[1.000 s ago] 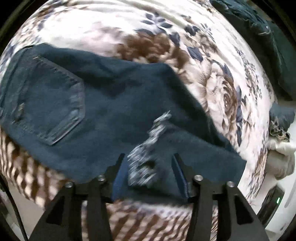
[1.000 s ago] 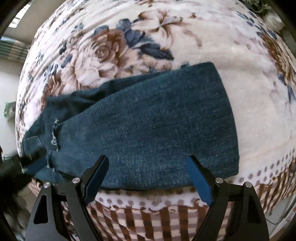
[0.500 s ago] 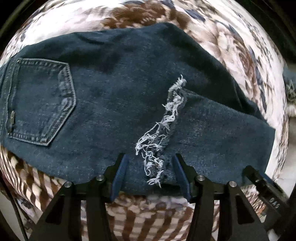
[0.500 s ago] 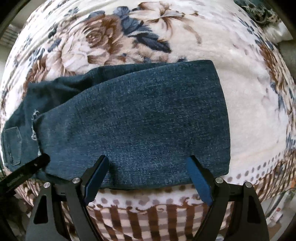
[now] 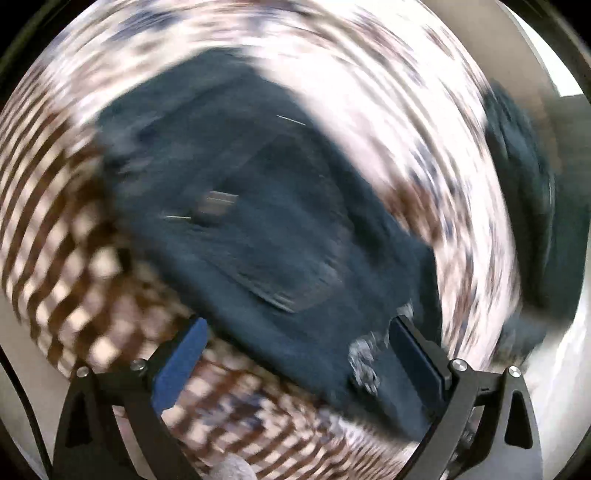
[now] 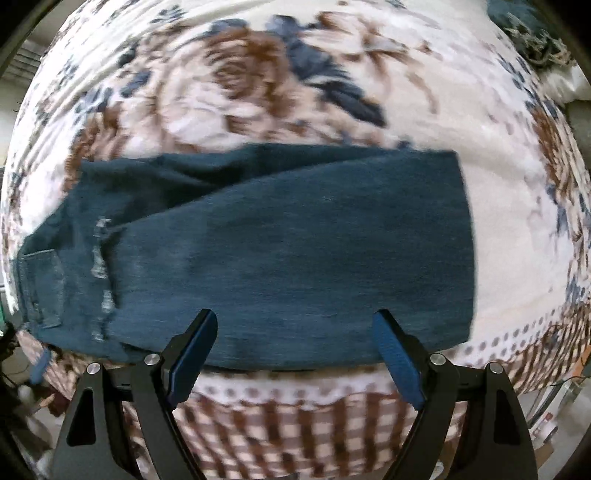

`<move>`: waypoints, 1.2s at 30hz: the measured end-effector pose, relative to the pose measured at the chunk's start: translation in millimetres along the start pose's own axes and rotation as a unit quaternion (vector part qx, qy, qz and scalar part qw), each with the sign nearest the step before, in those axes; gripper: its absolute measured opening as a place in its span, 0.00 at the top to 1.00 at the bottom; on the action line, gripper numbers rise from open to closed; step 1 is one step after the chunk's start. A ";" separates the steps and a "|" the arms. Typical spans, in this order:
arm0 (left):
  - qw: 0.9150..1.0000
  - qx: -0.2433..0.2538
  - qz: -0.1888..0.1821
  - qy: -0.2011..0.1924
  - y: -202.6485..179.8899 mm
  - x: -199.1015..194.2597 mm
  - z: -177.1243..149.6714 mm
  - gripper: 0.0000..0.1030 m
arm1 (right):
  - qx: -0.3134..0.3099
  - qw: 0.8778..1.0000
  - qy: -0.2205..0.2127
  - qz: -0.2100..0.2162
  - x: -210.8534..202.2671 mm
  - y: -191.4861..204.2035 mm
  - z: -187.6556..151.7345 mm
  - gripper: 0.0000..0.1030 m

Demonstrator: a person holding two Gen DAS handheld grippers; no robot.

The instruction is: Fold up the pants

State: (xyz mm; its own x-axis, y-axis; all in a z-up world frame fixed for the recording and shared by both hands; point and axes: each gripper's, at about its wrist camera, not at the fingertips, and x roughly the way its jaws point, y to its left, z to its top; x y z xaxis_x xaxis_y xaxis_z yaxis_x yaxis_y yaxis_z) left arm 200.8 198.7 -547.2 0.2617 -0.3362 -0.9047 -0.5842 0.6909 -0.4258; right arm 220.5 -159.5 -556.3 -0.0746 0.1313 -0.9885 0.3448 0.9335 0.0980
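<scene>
Dark blue denim pants [image 6: 295, 240] lie folded lengthwise on a floral blanket [image 6: 258, 74]. A frayed hem [image 6: 101, 266] rests over the seat part, beside a back pocket [image 6: 40, 284]. The left wrist view is smeared by motion. In it my left gripper [image 5: 299, 328] hangs above the pants [image 5: 258, 203], its jaws opening wide. The frayed hem [image 5: 364, 358] lies loose by the right finger and nothing is pinched. My right gripper [image 6: 295, 321] stands open over the near edge of the folded legs, holding nothing.
The blanket's brown checked border [image 6: 295, 424] hangs over the near edge of the bed. Another dark garment [image 5: 528, 184] is heaped to the right in the left wrist view. Dark cloth [image 6: 528, 33] and something white [image 6: 565, 85] sit at the far right corner.
My left gripper has let go of the frayed hem, spread its jaws and swung over the pocket end while rolling. My right gripper has drawn back a little, still open.
</scene>
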 end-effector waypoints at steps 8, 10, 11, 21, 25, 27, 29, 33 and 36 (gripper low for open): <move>0.971 -0.216 -0.076 -0.074 80.1 11.2 27.4 0.04 | -0.032 0.999 -0.006 -0.007 8.8 71.8 10.3 0.15; 0.970 -0.219 -0.077 -0.078 80.9 18.1 37.5 0.04 | -0.032 0.999 0.000 -0.008 14.4 83.9 10.8 0.15; 0.969 -0.220 -0.077 -0.079 80.7 23.9 44.1 0.04 | -0.030 0.999 0.003 -0.009 16.8 89.4 10.6 0.15; 0.981 -0.132 -0.026 -0.137 49.1 21.5 53.2 0.70 | -0.059 0.997 0.000 -0.058 27.9 118.8 15.4 0.15; 0.984 -0.088 -0.015 -0.157 34.8 10.9 46.8 0.70 | -0.051 0.997 0.005 -0.062 29.3 101.5 10.5 0.15; 0.984 -0.113 -0.021 -0.139 46.7 25.0 56.2 0.63 | -0.046 0.997 0.007 -0.063 32.0 90.2 7.7 0.15; 0.982 -0.147 -0.035 -0.111 67.1 44.2 67.2 0.59 | -0.048 0.996 0.005 -0.075 29.8 81.4 6.5 0.15; 0.987 -0.094 -0.025 -0.127 52.1 33.1 64.1 0.72 | -0.056 0.993 0.003 -0.108 30.1 68.7 8.0 0.15; 0.989 -0.034 -0.001 -0.147 24.9 14.3 54.9 0.79 | -0.067 0.989 -0.005 -0.134 29.7 63.8 5.4 0.15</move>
State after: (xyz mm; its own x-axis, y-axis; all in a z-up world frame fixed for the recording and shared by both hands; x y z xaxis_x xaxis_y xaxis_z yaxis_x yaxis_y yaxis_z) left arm 232.1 246.2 -571.6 0.4688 -0.1295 -0.8738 -0.6312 0.6429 -0.4339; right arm 245.3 -97.9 -580.1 -0.1374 -0.1289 -0.9821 0.1865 0.9704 -0.1535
